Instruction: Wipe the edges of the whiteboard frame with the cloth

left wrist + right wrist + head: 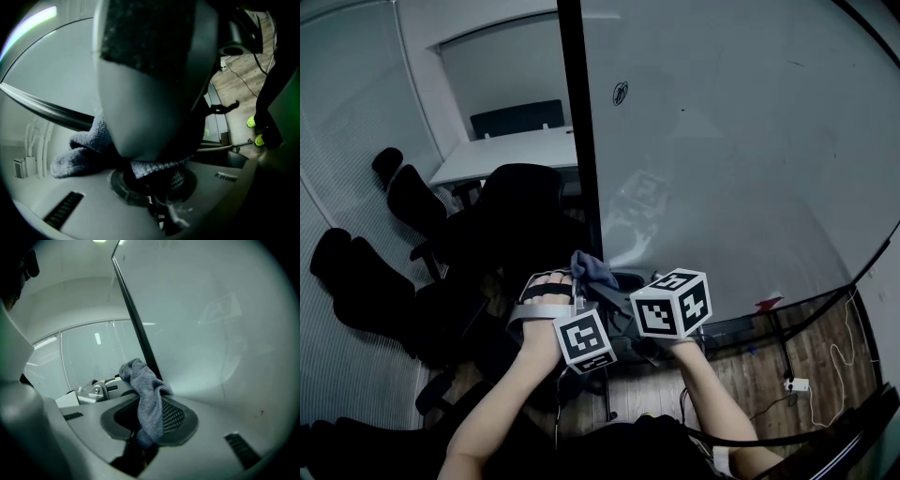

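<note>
Both grippers are clamped on the grey cloth (149,397): the right gripper (143,446) pinches its lower end, and the left gripper (154,176) bites another fold. From the right jaws the cloth rises toward twelve o'clock, its top just beside the black frame (135,317), with the whiteboard (215,319) at three o'clock of that edge. Seen from the head, chairs (516,206) stand at nine o'clock of the frame.
</note>
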